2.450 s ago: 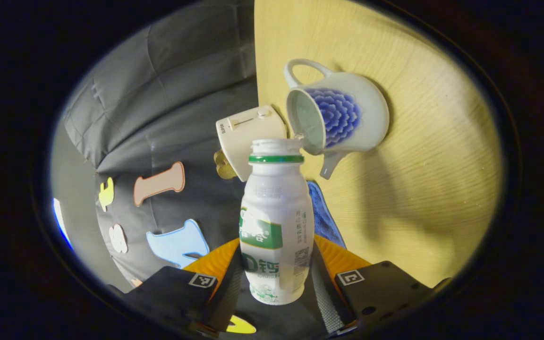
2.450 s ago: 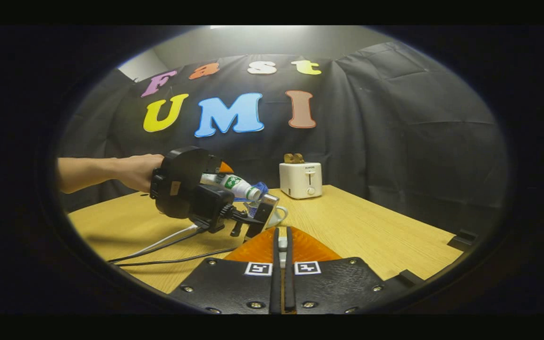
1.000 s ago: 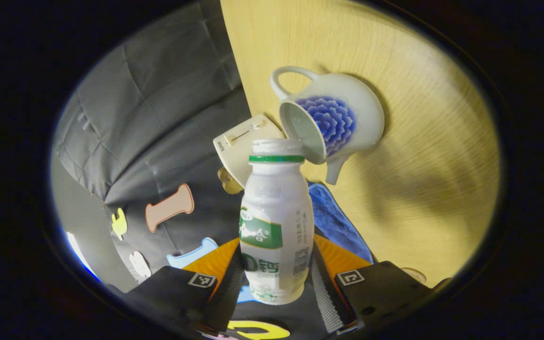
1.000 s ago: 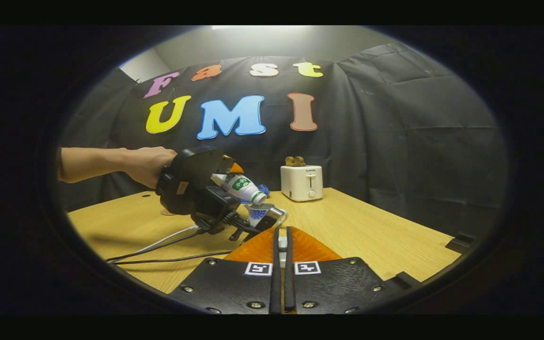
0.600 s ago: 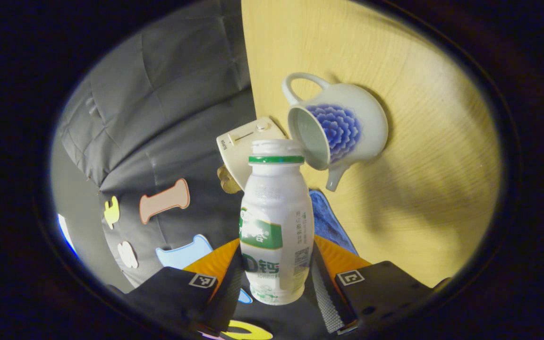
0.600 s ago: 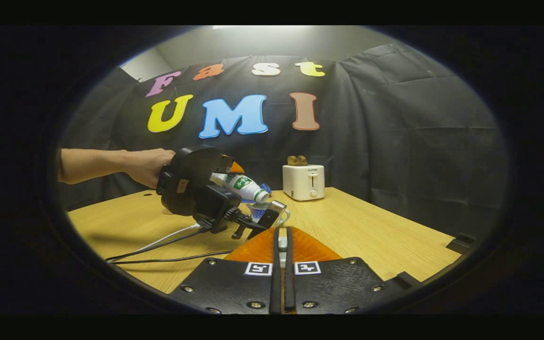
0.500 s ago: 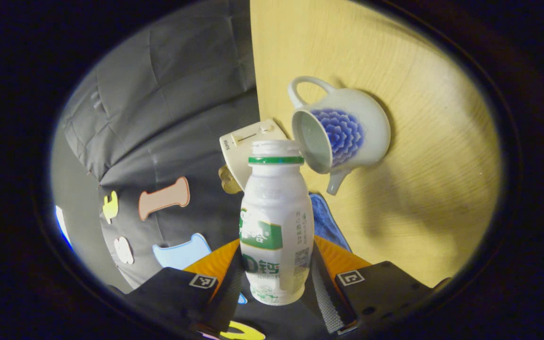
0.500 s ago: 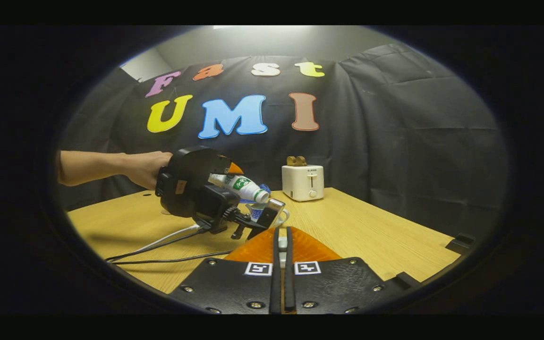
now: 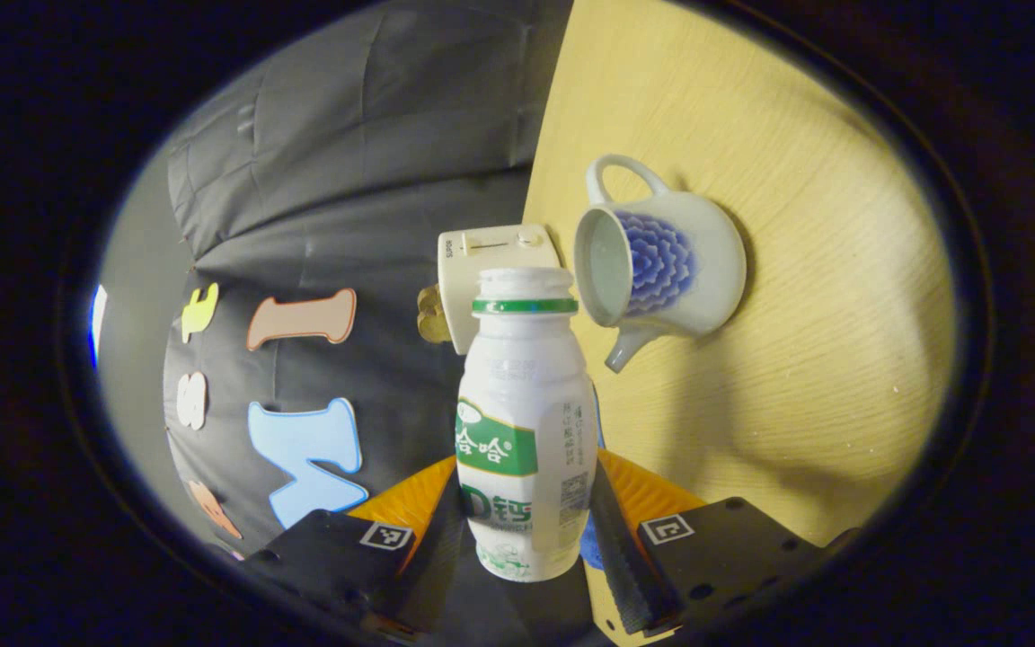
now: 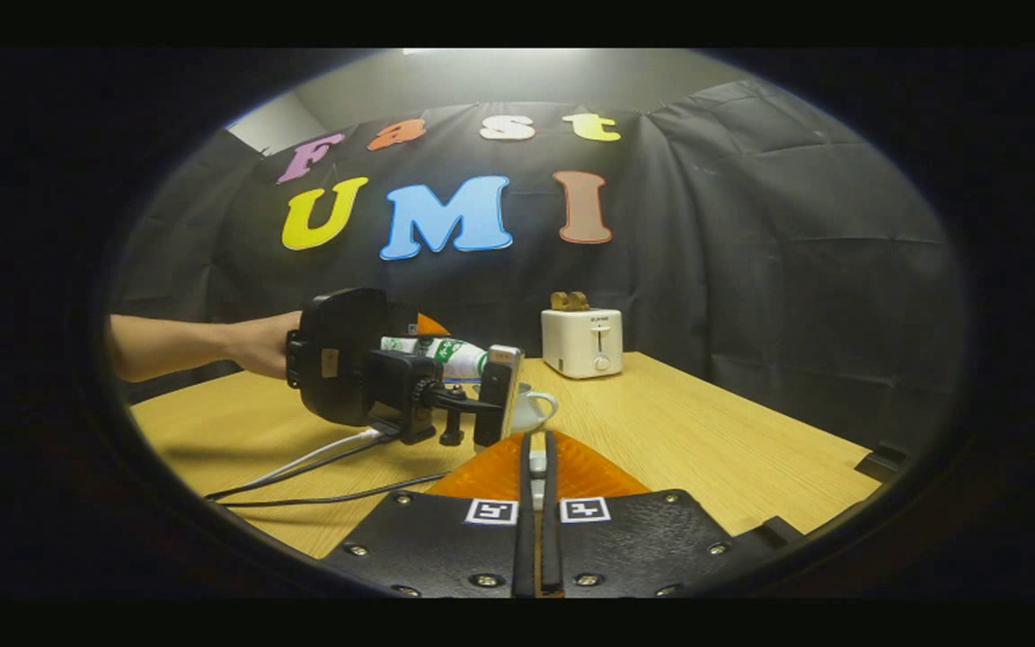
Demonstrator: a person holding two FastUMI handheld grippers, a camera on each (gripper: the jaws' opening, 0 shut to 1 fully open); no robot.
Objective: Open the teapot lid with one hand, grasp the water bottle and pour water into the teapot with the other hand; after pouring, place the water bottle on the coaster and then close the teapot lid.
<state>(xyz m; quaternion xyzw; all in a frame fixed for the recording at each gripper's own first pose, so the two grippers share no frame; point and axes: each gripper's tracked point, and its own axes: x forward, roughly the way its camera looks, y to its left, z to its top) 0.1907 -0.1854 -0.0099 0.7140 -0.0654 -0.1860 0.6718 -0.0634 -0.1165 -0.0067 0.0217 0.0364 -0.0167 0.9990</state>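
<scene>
Left gripper view: your left tongs [image 9: 531,530] pinch the water bottle [image 9: 526,422], uncapped, its mouth just beside the open rim of the teapot [image 9: 661,265] on the surface [image 9: 805,359]. A toaster [image 9: 490,270] sits behind the teapot.

Right gripper view: your right tongs [image 10: 536,467] are pressed together on a small white piece; what it is cannot be told. Beyond them, beside the teapot [image 10: 531,409], a hand [image 10: 257,346] holds the bottle roughly level.

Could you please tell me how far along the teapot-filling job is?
Done: the white, blue-flowered teapot stands open, lid off. In hand: the left gripper clamps the uncapped white plastic bottle with green label, about level, mouth by the opening; no stream visible. The right gripper pinches a small white piece, probably the lid's knob. Remaining: bottle onto the coaster, lid back on.
</scene>
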